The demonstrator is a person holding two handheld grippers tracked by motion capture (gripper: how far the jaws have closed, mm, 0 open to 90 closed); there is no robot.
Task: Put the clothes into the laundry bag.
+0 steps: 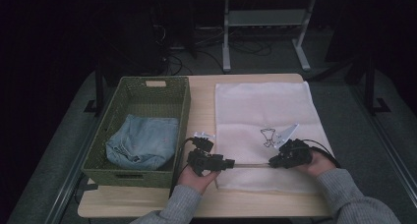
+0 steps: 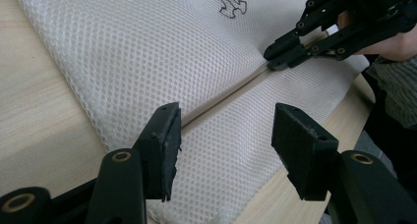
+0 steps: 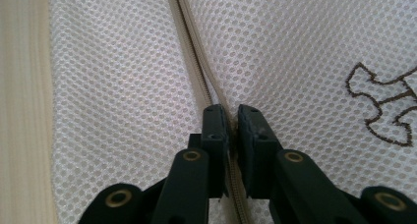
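The left gripper (image 2: 223, 145) hangs with its 2 jaws spread wide, nothing between them, just above the near left edge of the white mesh bag (image 2: 147, 52). The bag's zipper (image 2: 221, 97) runs out from between those open jaws across the mesh toward the right gripper (image 2: 275, 54). In the right gripper view, the right gripper (image 3: 232, 121) has its 2 jaws nearly together, pinched right on the zipper line; the slider itself is hidden between the pads, so it is probably what they hold, though that cannot be seen for sure. Just right of those jaws lies a dark outline drawing (image 3: 383, 106) on the mesh. The bag lies flat on the wooden table (image 1: 201, 101). Beyond the left gripper (image 1: 227, 163), on its far left, stands a green basket (image 1: 184, 103) with folded jeans (image 1: 142, 140) inside.
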